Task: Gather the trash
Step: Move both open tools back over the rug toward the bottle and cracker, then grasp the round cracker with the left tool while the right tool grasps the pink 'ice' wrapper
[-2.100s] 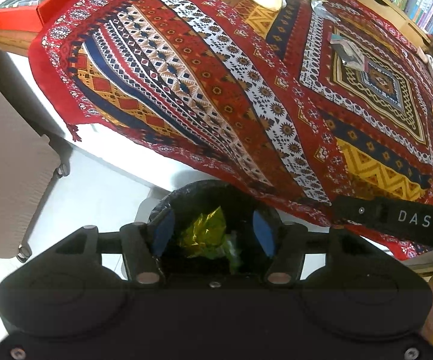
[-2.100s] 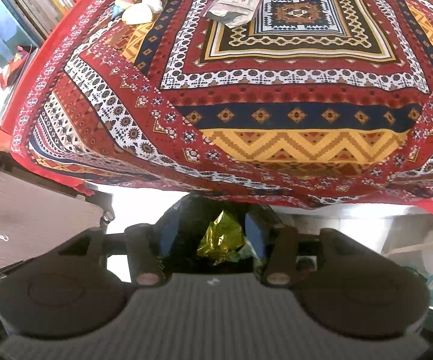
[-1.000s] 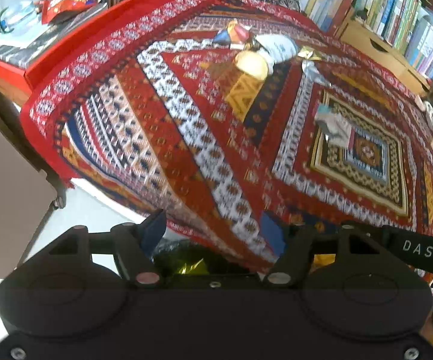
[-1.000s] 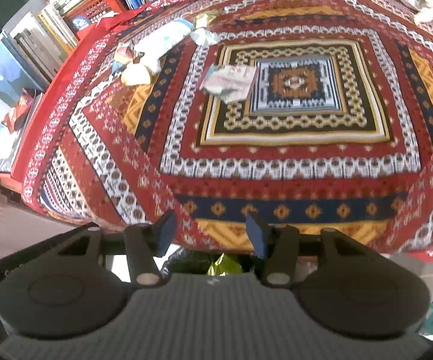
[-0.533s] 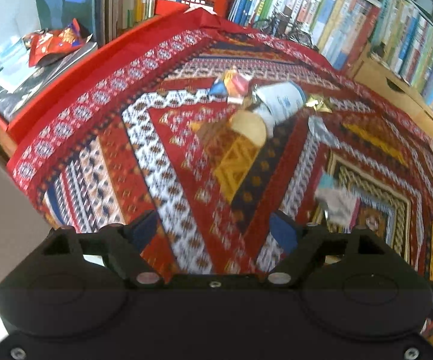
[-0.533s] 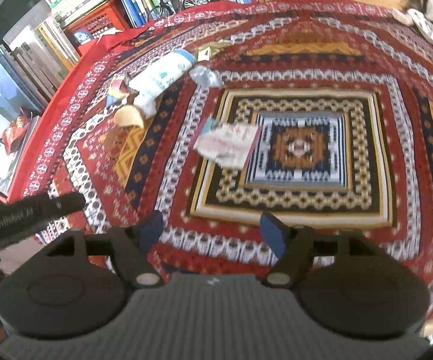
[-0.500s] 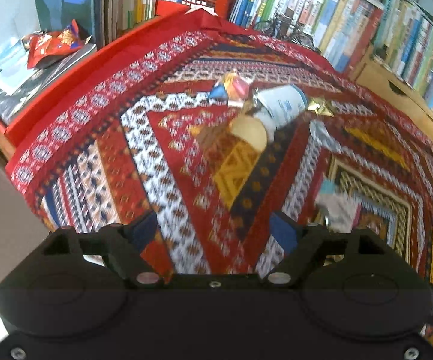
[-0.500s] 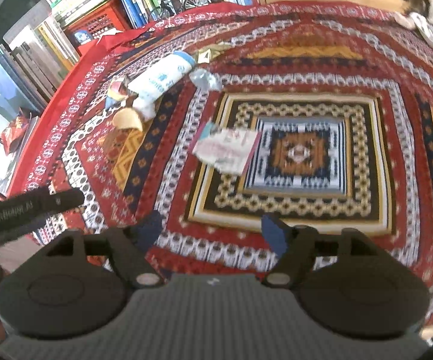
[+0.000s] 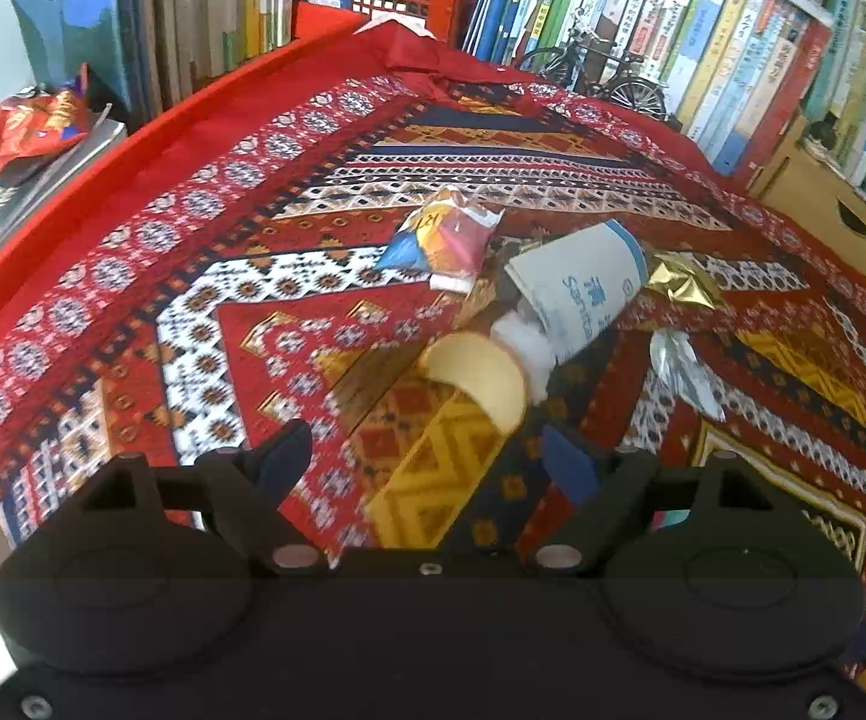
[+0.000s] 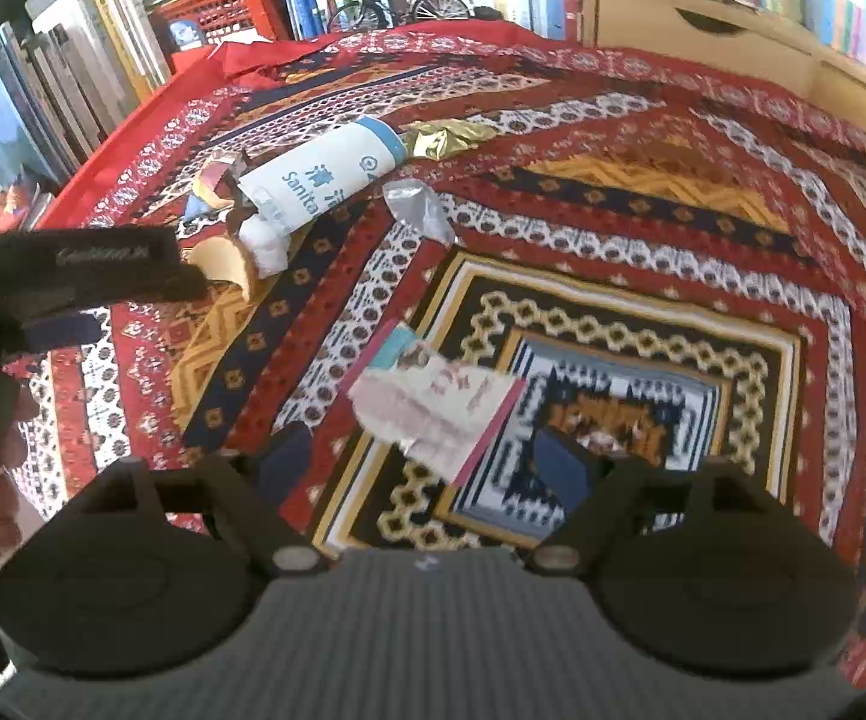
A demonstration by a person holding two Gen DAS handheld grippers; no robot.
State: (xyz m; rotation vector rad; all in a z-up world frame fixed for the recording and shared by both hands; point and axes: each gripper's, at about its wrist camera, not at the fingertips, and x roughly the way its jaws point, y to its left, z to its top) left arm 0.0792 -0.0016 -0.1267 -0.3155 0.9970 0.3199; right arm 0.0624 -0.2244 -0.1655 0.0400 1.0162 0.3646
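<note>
Jaws: left gripper (image 9: 426, 462) spread, nothing held; right gripper (image 10: 426, 459) spread, nothing held.
Trash: scattered on patterned cloth (image 9: 204, 324) over worktop; tan curved scrap (image 9: 478, 381) lay just ahead of left jaws, pink/white wrapper (image 10: 436, 414) just ahead of right jaws.
Step, judged: approach for pick-ups; each piece should be straddled low, wrapper nipped by raised edge since it was flat, cloth not to be pinched w/ it.
Left view only: colourful packet (image 9: 448, 237) seen whole beside white cup (image 9: 577, 291).
Right view only: wrapper; left gripper's body seen at side.
</note>
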